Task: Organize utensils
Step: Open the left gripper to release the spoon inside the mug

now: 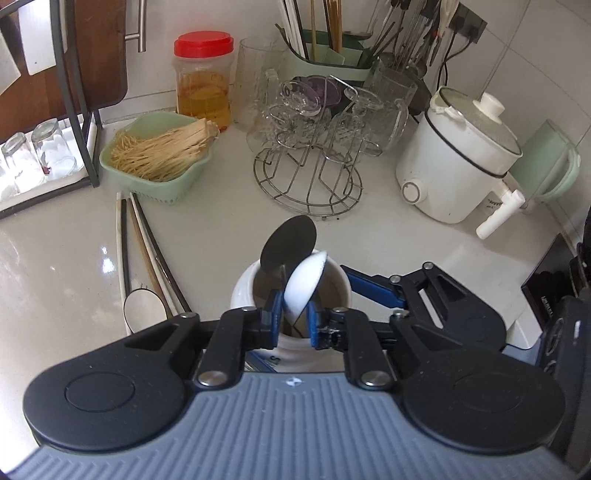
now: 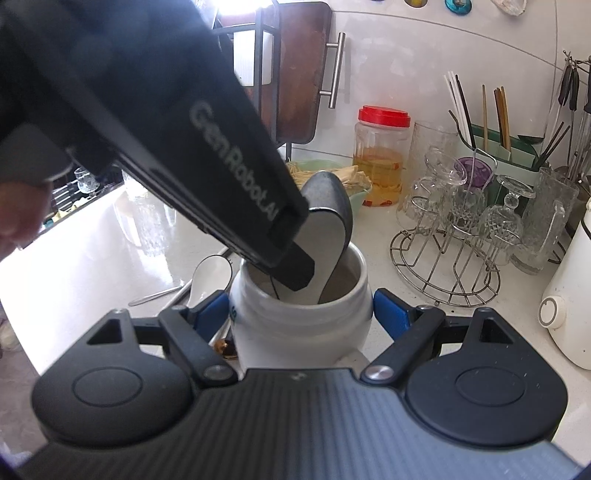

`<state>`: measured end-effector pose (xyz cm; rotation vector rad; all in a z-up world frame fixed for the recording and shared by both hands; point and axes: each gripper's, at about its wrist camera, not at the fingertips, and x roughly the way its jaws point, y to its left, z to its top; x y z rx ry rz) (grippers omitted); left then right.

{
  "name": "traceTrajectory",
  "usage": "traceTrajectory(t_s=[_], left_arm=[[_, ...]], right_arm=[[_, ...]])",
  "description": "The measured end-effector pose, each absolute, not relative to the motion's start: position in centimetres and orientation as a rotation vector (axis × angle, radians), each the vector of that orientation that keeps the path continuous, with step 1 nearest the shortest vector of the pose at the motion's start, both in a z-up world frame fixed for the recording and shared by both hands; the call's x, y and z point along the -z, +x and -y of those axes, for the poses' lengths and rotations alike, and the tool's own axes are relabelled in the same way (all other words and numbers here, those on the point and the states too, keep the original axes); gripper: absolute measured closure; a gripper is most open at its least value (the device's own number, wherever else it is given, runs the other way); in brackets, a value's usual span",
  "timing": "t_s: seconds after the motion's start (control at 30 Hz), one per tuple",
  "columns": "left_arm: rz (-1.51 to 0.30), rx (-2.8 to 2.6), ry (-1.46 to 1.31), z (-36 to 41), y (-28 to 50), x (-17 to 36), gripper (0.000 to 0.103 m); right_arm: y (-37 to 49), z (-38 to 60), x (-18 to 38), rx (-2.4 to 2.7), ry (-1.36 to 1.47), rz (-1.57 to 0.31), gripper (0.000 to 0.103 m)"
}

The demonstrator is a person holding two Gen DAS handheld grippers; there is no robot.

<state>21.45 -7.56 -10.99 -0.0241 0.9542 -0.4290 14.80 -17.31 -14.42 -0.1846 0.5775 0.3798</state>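
The left gripper [image 1: 293,321] tilts steeply down over the jar [image 1: 243,288], fingers narrowly parted around a white spoon [image 1: 304,284] standing in it. The right gripper [image 2: 301,310] spreads wide, pads flanking the jar; whether they touch is unclear. The spoon's handle is hidden inside.

Light: bright daylight, even on the white counter [image 1: 388,240].
Glare: sheen on the counter's left; blown-out window [image 2: 240,7] at top.
Blur: the left gripper's body [image 2: 184,129] is close, dark and soft.
Distortion: fisheye bends edges; corners dark.
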Motion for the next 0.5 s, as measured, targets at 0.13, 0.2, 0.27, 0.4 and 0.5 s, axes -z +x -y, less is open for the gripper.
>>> traceTrajectory(t_s=[0.13,0.2,0.27,0.4,0.5], left_arm=[[-0.926,0.425,-0.057,7.2,20.9,10.1,0.062],[-0.910,0.421,-0.059,7.0,20.6,9.5,0.059],[-0.896,0.414,-0.058,6.9,20.2,9.1,0.058],[-0.871,0.396,-0.066,6.1,19.5,8.3,0.058],[-0.849,0.374,-0.067,5.5,19.0,7.8,0.058]], right_arm=[[14.7,17.4,14.5,-0.385,-0.183,-0.571,0.015],[14.6,17.4,14.5,-0.387,-0.183,-0.570,0.016],[14.6,17.4,14.5,-0.386,-0.185,-0.569,0.016],[14.5,17.3,14.5,-0.382,-0.183,-0.568,0.016],[14.5,17.3,14.5,-0.378,-0.183,-0.568,0.016]])
